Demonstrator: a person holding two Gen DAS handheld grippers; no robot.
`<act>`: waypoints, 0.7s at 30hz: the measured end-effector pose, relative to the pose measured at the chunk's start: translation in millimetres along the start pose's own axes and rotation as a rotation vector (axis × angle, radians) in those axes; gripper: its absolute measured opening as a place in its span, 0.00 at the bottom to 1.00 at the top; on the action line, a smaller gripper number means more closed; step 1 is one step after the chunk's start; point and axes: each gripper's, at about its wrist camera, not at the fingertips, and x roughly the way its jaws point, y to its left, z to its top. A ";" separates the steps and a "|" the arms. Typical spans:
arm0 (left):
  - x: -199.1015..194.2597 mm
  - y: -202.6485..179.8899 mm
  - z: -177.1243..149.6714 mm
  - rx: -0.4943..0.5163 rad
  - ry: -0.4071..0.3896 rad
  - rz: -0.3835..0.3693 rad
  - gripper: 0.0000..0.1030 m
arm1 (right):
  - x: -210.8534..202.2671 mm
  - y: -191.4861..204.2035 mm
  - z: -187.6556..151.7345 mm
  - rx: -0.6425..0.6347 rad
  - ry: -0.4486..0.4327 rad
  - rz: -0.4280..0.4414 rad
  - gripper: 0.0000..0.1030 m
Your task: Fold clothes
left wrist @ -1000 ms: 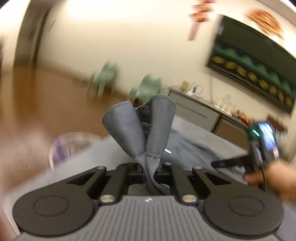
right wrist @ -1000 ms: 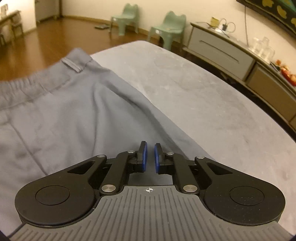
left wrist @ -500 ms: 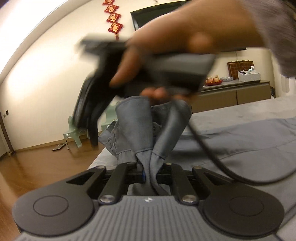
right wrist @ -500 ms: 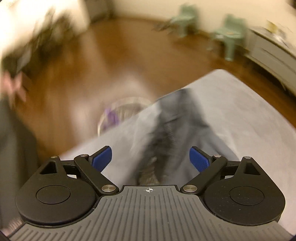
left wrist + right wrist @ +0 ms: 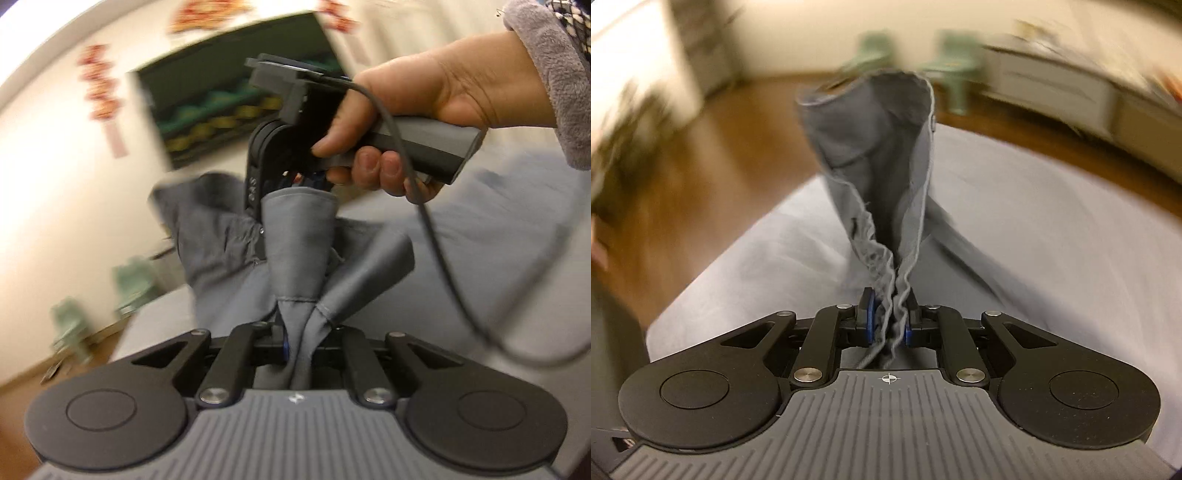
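Both claws pinch the grey trousers (image 5: 882,155): left gripper (image 5: 301,341) closed on a hem, right gripper (image 5: 888,325) closed on gathered waistband, lifted over the bed (image 5: 1052,229) w/ thin bites, so fabric could slip out mid-swing.

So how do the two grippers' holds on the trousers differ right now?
The left gripper pinches smooth, stitched hem folds of the grey trousers; the right gripper pinches a gathered, ruffled edge. Both jaws are shut on cloth lifted above the grey surface.

Room behind blurred; grey trousers (image 5: 299,236) hide left gripper's (image 5: 301,345) fingertips.
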 end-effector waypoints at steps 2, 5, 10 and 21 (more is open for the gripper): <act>1.3 -19.8 0.6 0.045 0.013 -0.055 0.11 | 4.5 -50.5 -38.9 0.152 -0.021 0.013 0.12; 5.7 -26.5 -4.9 0.040 0.033 -0.118 0.15 | 25.8 -95.8 -81.9 0.291 -0.040 0.036 0.12; -10.4 4.7 -11.8 -0.111 -0.004 -0.304 0.20 | 68.4 -119.0 -95.1 0.267 -0.038 -0.021 0.18; 4.6 161.5 -46.1 -0.772 -0.124 -0.370 0.49 | 146.0 -155.0 -117.5 0.187 -0.072 -0.186 0.58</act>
